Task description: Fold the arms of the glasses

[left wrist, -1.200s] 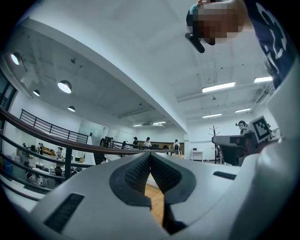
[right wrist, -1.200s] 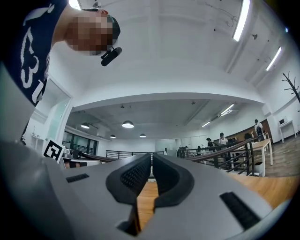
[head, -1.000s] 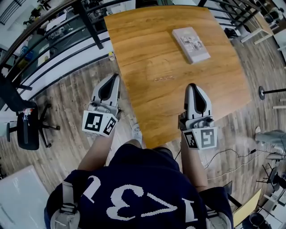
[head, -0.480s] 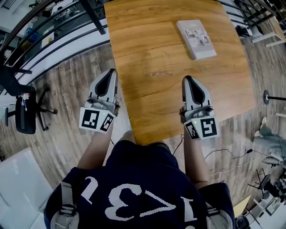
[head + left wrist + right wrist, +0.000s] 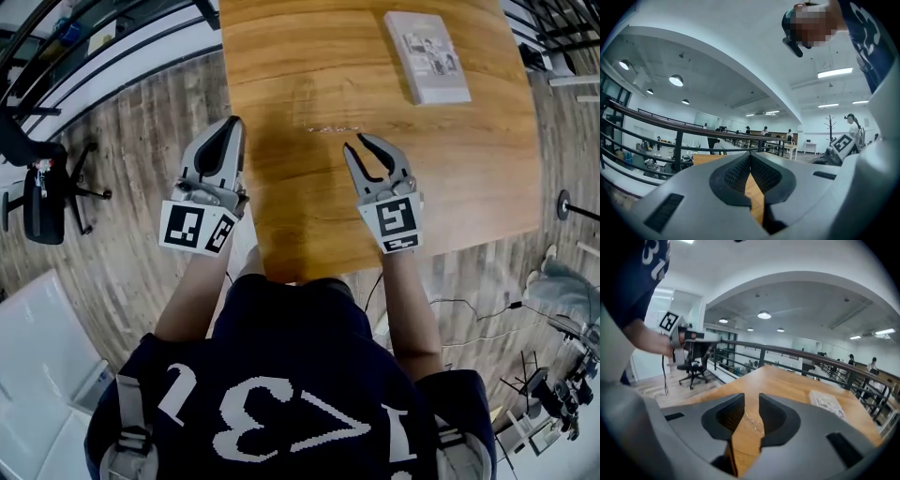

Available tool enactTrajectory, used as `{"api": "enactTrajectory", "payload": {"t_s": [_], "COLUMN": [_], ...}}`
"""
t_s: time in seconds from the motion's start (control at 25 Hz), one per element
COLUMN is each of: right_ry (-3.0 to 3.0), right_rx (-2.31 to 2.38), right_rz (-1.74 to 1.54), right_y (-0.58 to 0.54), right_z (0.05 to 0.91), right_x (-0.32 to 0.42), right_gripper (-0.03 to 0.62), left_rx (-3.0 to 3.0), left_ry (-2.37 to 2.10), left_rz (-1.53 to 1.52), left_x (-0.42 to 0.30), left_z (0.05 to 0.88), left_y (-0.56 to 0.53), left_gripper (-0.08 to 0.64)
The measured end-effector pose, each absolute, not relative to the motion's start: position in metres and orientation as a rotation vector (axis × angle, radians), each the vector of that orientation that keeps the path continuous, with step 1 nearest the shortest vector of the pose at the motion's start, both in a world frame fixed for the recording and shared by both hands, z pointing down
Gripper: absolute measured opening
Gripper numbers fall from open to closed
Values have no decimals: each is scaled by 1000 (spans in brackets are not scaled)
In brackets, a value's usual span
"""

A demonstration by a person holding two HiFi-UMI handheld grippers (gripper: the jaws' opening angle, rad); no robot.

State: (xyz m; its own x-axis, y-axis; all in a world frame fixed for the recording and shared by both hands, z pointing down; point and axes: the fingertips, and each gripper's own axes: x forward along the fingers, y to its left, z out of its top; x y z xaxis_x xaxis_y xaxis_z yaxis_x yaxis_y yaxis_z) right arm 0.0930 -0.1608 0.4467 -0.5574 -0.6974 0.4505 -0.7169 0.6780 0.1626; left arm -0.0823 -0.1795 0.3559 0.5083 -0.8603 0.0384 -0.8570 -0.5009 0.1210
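**Right tool spreads as it nears the glasses; arms not yet folded**

The glasses [image 5: 334,128] lie flat on the wooden bench [image 5: 469,169], near its middle line and toward the near half. The frame is thin and pale, so whether the arms stand out or lie folded cannot be made out. They rest alone on bare wood, probably so that either tool can come at them from the person's side without anything in the way.

The right tool [image 5: 359,145] sits just short of them, with the glasses at about 11 o'clock from its tips. Its jaws are opening and nothing is caught in them. In the right gripper view the glasses [image 5: 753,423] show through the gap of the right tool [image 5: 751,401], ahead on the bench and not yet between the pads. The tilt down toward the wood suits a reach for one arm of the frame.

The left tool [image 5: 232,127] hangs at 9 o'clock of the glasses, off the bench edge over the plank floor [image 5: 141,141]. Its jaws [image 5: 750,157] are pressed together and empty, seemingly waiting to steady the frame.

A booklet [image 5: 427,56] lies at 1 o'clock, well apart.
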Motion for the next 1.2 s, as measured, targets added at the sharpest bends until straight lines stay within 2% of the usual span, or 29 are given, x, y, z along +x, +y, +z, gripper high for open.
{"api": "enactTrajectory", "payload": {"t_s": [0.12, 0.36, 0.72, 1.0, 1.2], "right_ry": [-2223, -1940, -1791, -1808, -1857], "right_rx": [949, 734, 623, 622, 645], "right_rz": [-138, -530, -687, -712, -706], "right_y": [-164, -180, -197, -199, -195], "right_z": [490, 545, 579, 573, 554], "right_x": [85, 73, 72, 65, 67], "right_gripper": [130, 133, 142, 54, 37], "left_rx": [2607, 2592, 2547, 2528, 2538], "left_ry": [-1503, -1508, -1550, -1575, -1570], "left_rz": [-22, 6, 14, 16, 10], "left_x": [-83, -85, -96, -105, -106], "left_z": [363, 372, 381, 381, 377], "left_y": [-179, -176, -171, -166, -165], "left_gripper": [14, 14, 14, 14, 14]}}
